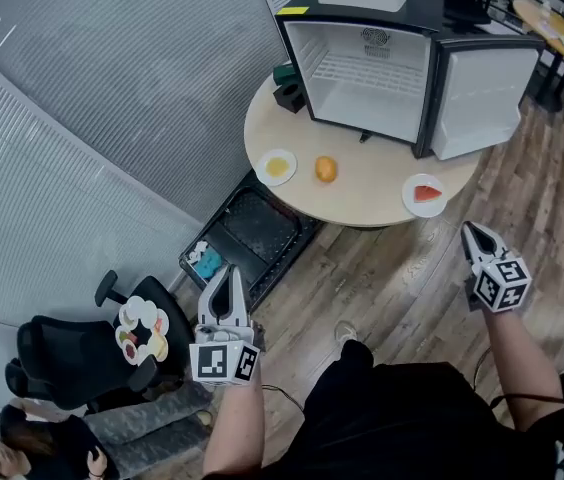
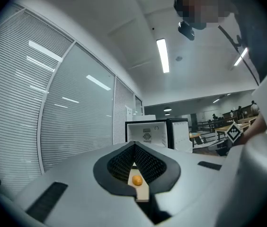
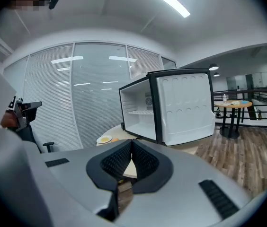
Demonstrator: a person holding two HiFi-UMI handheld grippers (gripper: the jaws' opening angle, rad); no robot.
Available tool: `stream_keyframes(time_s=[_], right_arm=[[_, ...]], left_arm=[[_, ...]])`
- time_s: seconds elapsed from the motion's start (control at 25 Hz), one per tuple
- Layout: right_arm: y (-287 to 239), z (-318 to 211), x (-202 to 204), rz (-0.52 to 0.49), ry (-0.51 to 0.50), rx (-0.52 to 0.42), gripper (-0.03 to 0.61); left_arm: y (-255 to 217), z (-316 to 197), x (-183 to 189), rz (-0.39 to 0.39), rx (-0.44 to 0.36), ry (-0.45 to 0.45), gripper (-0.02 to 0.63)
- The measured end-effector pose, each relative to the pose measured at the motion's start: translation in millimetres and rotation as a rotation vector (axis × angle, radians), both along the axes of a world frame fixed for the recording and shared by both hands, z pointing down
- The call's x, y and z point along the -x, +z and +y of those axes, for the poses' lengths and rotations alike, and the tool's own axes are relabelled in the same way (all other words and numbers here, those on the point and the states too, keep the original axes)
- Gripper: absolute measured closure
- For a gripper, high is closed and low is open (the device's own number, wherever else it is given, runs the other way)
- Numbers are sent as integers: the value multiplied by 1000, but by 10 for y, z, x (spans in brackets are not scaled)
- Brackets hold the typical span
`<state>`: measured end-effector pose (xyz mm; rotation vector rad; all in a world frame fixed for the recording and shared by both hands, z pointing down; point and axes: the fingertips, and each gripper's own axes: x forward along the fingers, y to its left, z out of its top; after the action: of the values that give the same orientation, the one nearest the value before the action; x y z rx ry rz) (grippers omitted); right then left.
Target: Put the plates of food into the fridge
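A: Wood floor (image 1: pixel 402 278), round table (image 1: pixel 372 183). Where are the plates (image 1: pixel 277 166)?
B: On it, by the open fridge (image 1: pixel 367 68). The left tool (image 1: pixel 229 273) and right tool (image 1: pixel 473 232) are pressed together, empty — I'd open one, then grip a rim flat.

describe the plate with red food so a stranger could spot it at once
Find the round table carrying the open mini fridge. Near its front edge, below the swung-out fridge door, sits a small white plate. It alone holds red food; the other plate holds something yellow, with a bare orange between them.
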<state>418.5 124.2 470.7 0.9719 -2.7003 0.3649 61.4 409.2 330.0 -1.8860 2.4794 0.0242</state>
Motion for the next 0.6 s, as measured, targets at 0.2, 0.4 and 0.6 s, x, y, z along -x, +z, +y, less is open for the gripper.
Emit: stream_keyframes(time_s=[0.2, 0.4, 0.6], right_arm=[[168, -236, 272, 15, 112, 40, 573], [276, -373, 502, 9, 177, 68, 572], [275, -489, 597, 0, 256, 66, 572]], left_arm=[[-32, -336, 532, -20, 1, 70, 607], [-21, -726, 929, -15, -10, 140, 607], [-28, -1188, 1136, -17, -37, 222, 607]])
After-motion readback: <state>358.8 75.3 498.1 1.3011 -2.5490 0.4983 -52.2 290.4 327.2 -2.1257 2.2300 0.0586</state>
